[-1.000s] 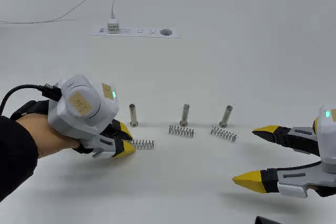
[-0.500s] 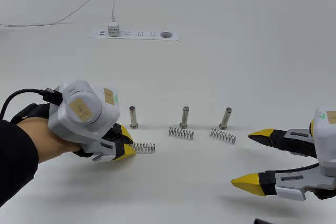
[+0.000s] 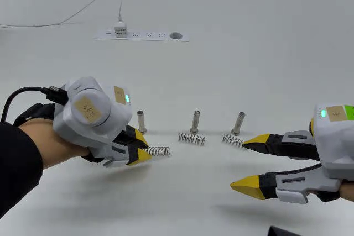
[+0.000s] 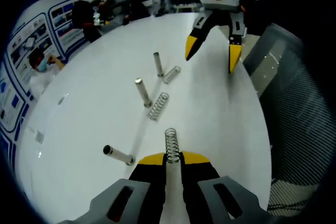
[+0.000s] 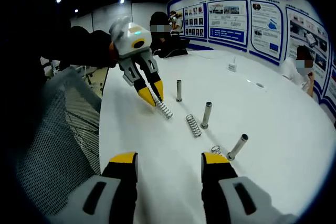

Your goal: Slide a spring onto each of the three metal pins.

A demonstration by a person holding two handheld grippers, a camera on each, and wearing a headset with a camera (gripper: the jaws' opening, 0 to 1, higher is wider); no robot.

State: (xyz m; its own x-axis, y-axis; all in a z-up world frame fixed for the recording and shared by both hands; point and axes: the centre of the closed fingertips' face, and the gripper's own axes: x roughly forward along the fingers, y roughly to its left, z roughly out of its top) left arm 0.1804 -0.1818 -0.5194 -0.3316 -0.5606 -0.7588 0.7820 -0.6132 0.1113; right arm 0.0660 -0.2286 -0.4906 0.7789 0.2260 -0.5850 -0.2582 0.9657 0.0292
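The smooth white table (image 3: 249, 53) bears everything. The right gripper (image 3: 239, 164), with pointed yellow tips, is spread wide and holds nothing. The left gripper (image 3: 142, 150) is closed on one end of a coiled wire spring (image 3: 159, 151), near the left pin (image 3: 141, 121). All pins are shiny upright cylinders; a second spring (image 3: 191, 137) lies before the middle pin (image 3: 195, 121), and a third spring (image 3: 232, 140) before the right pin (image 3: 238, 122).
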